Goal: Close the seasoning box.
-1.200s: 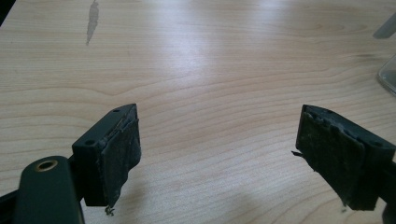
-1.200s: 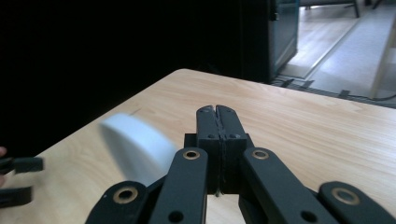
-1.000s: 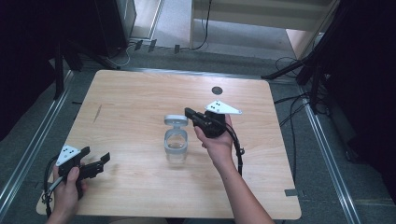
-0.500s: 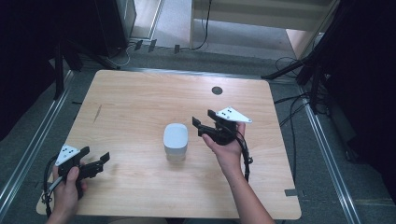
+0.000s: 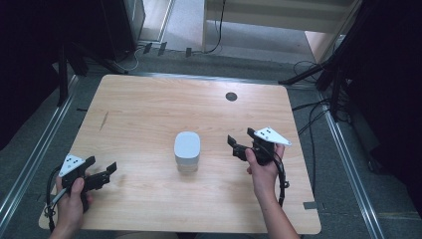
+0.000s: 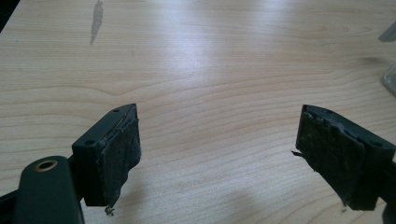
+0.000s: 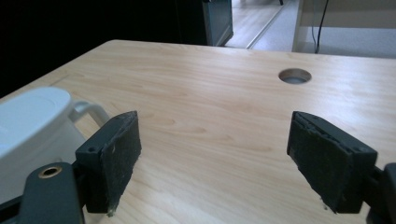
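At the left of the wooden table, near its front corner, the person's left hand holds the left gripper low over the tabletop, pointing toward the middle. Its jaws stand wide apart with nothing between them; the left gripper view shows bare wood grain between the worn black pads and a dark streak on the wood farther off. In the middle of the table stands a clear container closed by a white rounded-square lid, upright, seated squarely on top, touched by neither gripper. It is well apart from the left gripper and nearer to the right one. To its right, the right hand holds the right gripper, jaws pointing toward the container but clear of it. Those jaws have just been opening and now stand wide apart with nothing between them. In the right gripper view the white lid sits at the left edge, outside the left pad, with only tabletop in the gap. A round cable hole lies near the far edge of the table, to the right of centre.
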The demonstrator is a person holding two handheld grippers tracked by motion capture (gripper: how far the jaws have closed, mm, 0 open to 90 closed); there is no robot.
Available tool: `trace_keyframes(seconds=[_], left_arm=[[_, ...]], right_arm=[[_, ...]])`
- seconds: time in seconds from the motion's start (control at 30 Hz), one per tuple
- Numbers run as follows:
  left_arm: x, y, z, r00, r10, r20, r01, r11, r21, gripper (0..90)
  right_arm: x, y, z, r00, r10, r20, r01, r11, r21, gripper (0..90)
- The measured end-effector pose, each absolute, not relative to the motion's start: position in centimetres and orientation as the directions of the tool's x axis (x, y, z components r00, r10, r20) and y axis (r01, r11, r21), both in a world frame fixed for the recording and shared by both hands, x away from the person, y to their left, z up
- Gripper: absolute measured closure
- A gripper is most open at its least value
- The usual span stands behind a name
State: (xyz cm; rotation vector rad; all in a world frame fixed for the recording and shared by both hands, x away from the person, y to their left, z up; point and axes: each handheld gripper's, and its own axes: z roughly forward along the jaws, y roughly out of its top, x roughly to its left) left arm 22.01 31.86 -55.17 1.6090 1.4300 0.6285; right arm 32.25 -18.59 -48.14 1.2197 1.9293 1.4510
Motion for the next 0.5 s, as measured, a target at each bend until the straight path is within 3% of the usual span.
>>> trace_keyframes(seconds=[0.5], left_arm=[[22.0, 31.8, -55.2, 0.213, 0.962, -0.17, 0.522, 0.035, 0.852, 13.8]], right_arm=[[27.7, -26.8, -52.3, -0.397, 0.893, 0.21, 0.449, -0.01, 0.893, 19.8]])
